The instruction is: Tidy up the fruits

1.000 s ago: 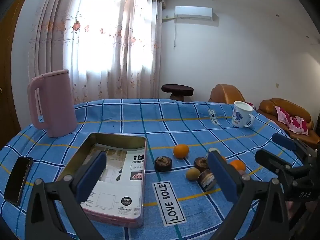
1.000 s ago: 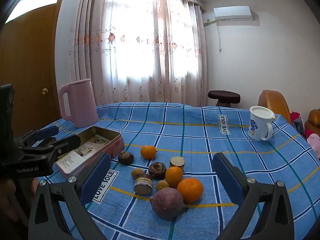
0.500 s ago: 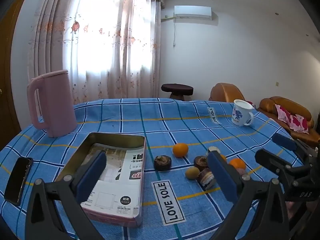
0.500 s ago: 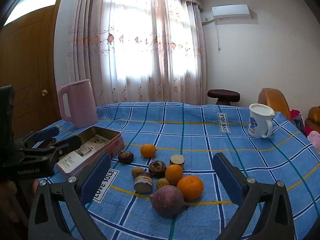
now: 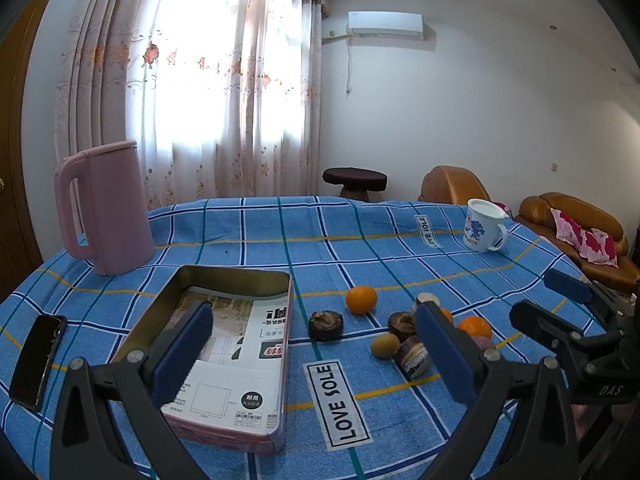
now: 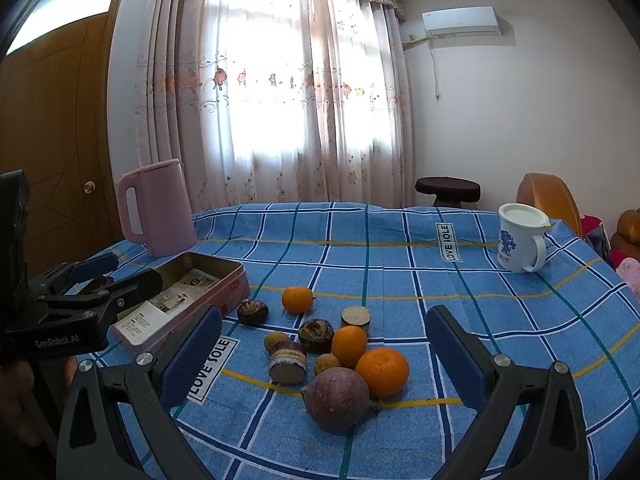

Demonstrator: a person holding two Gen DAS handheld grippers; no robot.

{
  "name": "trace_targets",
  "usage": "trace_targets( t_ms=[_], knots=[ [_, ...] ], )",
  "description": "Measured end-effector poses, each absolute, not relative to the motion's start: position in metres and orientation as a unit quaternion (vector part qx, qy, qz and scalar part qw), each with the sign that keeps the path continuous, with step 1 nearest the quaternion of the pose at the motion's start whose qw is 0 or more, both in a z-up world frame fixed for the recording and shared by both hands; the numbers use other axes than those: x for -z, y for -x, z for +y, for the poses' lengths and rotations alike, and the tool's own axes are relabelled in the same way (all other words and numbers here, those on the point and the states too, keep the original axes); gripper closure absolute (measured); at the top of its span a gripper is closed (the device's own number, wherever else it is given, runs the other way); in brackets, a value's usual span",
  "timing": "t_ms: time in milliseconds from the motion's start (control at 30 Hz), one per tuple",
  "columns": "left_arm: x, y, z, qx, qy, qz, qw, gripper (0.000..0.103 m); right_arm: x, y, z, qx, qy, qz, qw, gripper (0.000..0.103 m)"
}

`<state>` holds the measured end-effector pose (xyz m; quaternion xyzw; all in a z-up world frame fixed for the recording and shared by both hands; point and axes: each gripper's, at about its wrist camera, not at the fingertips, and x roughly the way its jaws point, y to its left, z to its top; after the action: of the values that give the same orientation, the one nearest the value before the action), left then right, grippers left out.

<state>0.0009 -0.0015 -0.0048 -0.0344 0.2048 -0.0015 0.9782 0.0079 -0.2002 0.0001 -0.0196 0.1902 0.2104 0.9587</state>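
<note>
Fruits (image 6: 340,364) lie clustered on the blue checked cloth (image 6: 500,320), all loose, none in the tin (image 5: 236,280) yet. We keep both grippers spread wide and empty. From the right gripper (image 6: 324,360), the purple fruit (image 6: 338,398) sits nearest at six o'clock between the fingers, oranges just beyond. We should descend straight and close gently.

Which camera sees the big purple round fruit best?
The right wrist view: the purple fruit lies whole and close in front. In the left wrist view, only a sliver peeks out behind that gripper's finger.
</note>
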Motion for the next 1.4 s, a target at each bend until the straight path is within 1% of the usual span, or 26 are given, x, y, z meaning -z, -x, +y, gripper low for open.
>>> trace_targets(
  t_ms=[1400],
  knots=[
    [0.0044, 0.0002, -0.0019, 0.001, 0.033, 0.206, 0.978, 0.000, 0.0072, -0.0082, -0.1991, -0.216, 0.016, 0.197, 0.956, 0.001]
  ],
)
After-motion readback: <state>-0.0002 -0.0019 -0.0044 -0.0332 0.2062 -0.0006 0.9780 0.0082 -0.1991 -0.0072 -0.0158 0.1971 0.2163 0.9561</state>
